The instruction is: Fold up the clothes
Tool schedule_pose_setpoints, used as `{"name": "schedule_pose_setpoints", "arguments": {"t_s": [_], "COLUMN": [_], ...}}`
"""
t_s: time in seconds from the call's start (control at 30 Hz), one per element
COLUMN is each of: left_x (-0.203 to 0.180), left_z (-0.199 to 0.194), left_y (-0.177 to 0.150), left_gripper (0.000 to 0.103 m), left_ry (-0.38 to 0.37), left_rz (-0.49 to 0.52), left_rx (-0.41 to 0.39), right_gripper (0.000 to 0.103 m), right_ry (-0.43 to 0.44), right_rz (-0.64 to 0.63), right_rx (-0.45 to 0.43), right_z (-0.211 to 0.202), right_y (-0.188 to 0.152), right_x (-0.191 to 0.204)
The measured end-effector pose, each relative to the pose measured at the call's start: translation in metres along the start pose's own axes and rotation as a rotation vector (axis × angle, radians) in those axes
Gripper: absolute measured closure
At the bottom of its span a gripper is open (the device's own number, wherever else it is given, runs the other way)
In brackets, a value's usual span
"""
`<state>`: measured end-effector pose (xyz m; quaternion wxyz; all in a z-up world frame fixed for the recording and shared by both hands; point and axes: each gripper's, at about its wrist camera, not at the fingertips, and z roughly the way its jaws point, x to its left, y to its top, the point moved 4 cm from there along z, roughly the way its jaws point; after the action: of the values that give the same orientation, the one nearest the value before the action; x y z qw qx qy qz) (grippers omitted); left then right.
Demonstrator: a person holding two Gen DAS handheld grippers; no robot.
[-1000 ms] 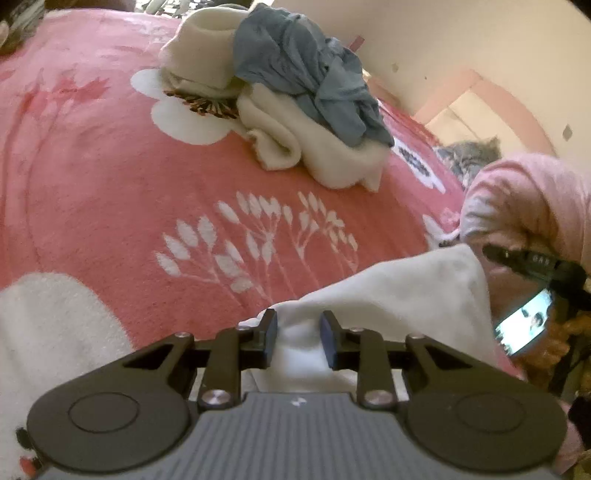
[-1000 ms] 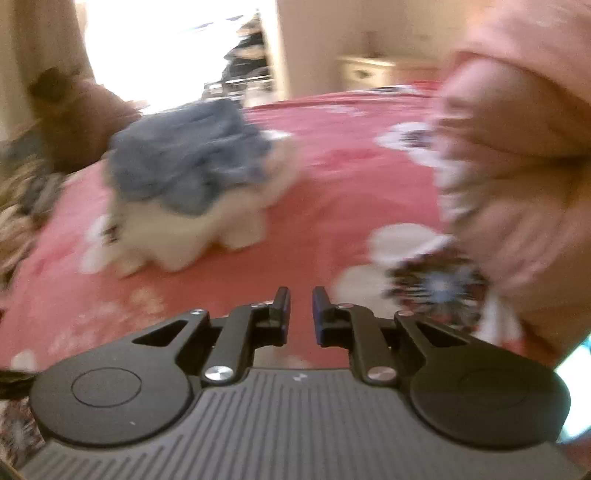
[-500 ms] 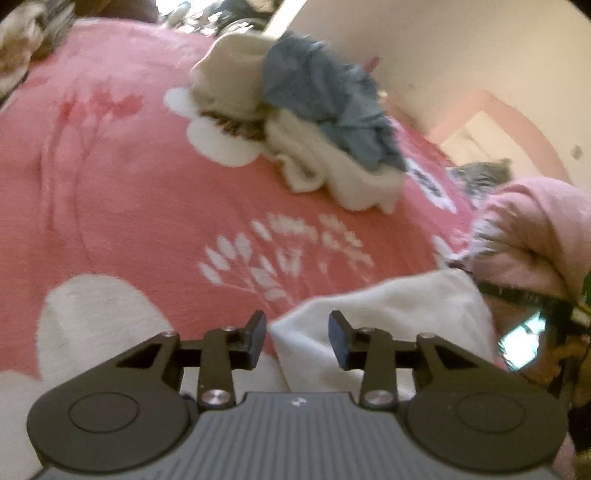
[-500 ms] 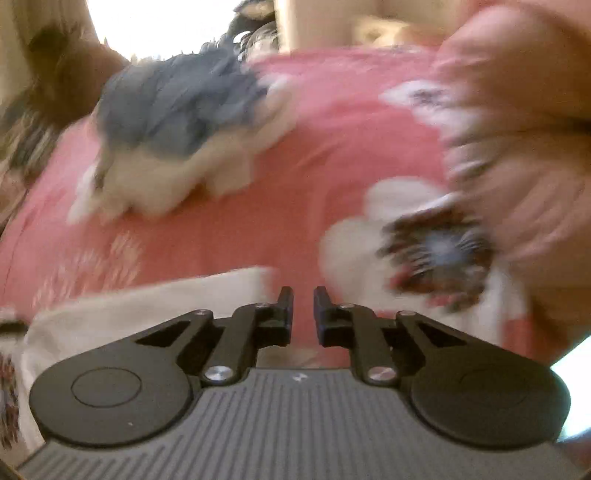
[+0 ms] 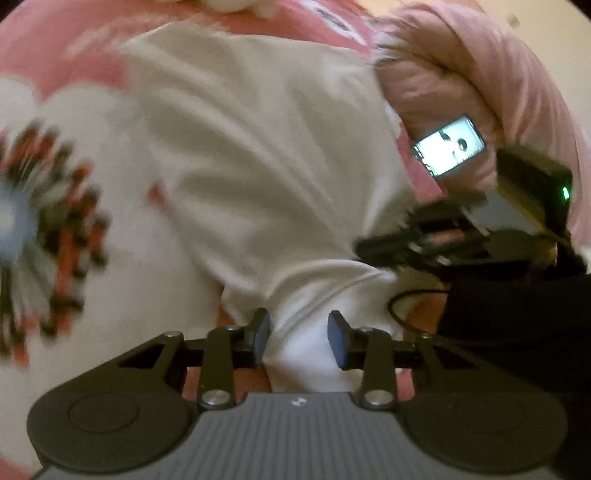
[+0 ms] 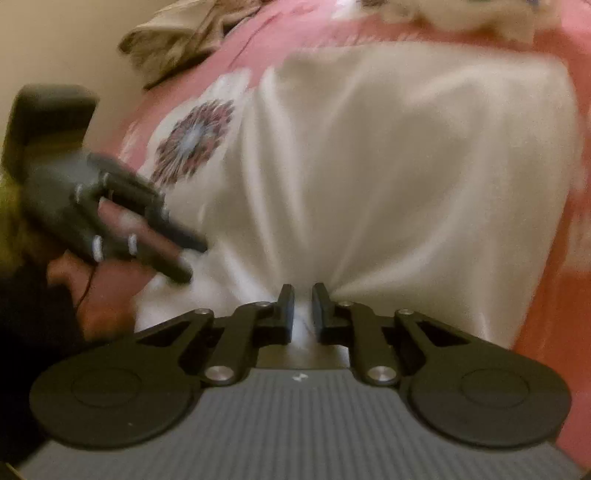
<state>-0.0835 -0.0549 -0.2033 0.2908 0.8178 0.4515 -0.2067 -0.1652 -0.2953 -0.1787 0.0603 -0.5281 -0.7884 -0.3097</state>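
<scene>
A white garment point(image 5: 258, 155) lies spread on the pink flowered bedspread point(image 5: 74, 48); it also shows in the right wrist view point(image 6: 406, 166). My left gripper point(image 5: 299, 334) is open, its jaws either side of a bunched near edge of the garment. My right gripper point(image 6: 303, 308) is shut on the white garment's near edge, with cloth pinched between the jaws and folds radiating from it. The right gripper shows in the left wrist view point(image 5: 373, 245), and the left gripper shows in the right wrist view point(image 6: 188, 258).
The person's pink sleeve point(image 5: 461, 74) and a lit phone screen point(image 5: 448, 149) are at the right. A pile of other clothes point(image 6: 461, 18) lies at the far end of the bed. A patterned blanket point(image 6: 184, 37) sits by the wall.
Both grippers have dropped down to the near edge of the white garment. The right gripper has closed on the cloth. The left gripper's jaws have opened wider around the cloth.
</scene>
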Motion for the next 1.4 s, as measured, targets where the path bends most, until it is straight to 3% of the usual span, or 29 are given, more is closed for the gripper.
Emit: {"name": "schedule_pose_setpoints", "arguments": {"t_s": [0.07, 0.17, 0.27, 0.33, 0.37, 0.5, 0.67, 0.77, 0.83, 0.9, 0.97, 1.17, 1.23, 1.4], "left_x": [0.002, 0.004, 0.002, 0.003, 0.004, 0.01, 0.036, 0.053, 0.062, 0.066, 0.069, 0.08, 0.081, 0.086], "left_z": [-0.005, -0.004, -0.003, -0.004, -0.006, -0.016, -0.038, -0.044, -0.044, -0.041, -0.035, -0.018, -0.015, -0.003], "left_y": [-0.01, -0.023, -0.03, -0.033, -0.034, -0.041, -0.042, -0.024, -0.007, 0.013, 0.032, 0.066, 0.074, 0.098], "left_gripper": [0.064, 0.063, 0.063, 0.063, 0.063, 0.062, 0.054, 0.045, 0.038, 0.033, 0.025, 0.022, 0.022, 0.022], "left_ry": [-0.005, -0.045, -0.055, -0.067, -0.071, -0.073, -0.057, -0.036, -0.022, -0.029, -0.039, -0.097, -0.116, -0.152], "left_rz": [-0.026, -0.062, -0.058, -0.076, -0.085, -0.1, -0.149, -0.203, -0.235, -0.258, -0.273, -0.292, -0.293, -0.291], "left_rx": [-0.002, 0.016, 0.013, 0.01, 0.009, 0.004, -0.054, -0.128, -0.194, -0.248, -0.293, -0.32, -0.326, -0.353], "right_gripper": [0.092, 0.091, 0.091, 0.091, 0.091, 0.092, 0.092, 0.076, 0.049, 0.038, 0.034, 0.026, 0.02, 0.02], "right_ry": [0.047, 0.012, 0.022, 0.048, 0.061, 0.087, 0.186, 0.119, 0.059, 0.004, -0.028, 0.083, 0.168, 0.296], "right_rz": [0.032, -0.099, -0.146, -0.201, -0.222, -0.25, 0.039, 0.153, 0.294, 0.442, 0.57, 0.749, 0.764, 0.724], "right_rx": [0.054, 0.103, -0.027, -0.066, -0.052, 0.148, 0.145, -0.002, -0.183, -0.345, -0.427, -0.454, -0.493, -0.544], "right_z": [-0.012, -0.025, -0.029, -0.012, 0.001, 0.051, 0.005, -0.036, -0.062, -0.08, -0.082, -0.05, -0.042, -0.03], "right_y": [-0.002, 0.019, 0.06, 0.073, 0.073, 0.041, 0.023, 0.023, 0.027, 0.025, 0.02, 0.018, 0.025, 0.063], "right_x": [0.004, 0.018, 0.034, 0.05, 0.055, 0.058, 0.029, 0.002, -0.03, -0.066, -0.099, -0.158, -0.167, -0.183]}}
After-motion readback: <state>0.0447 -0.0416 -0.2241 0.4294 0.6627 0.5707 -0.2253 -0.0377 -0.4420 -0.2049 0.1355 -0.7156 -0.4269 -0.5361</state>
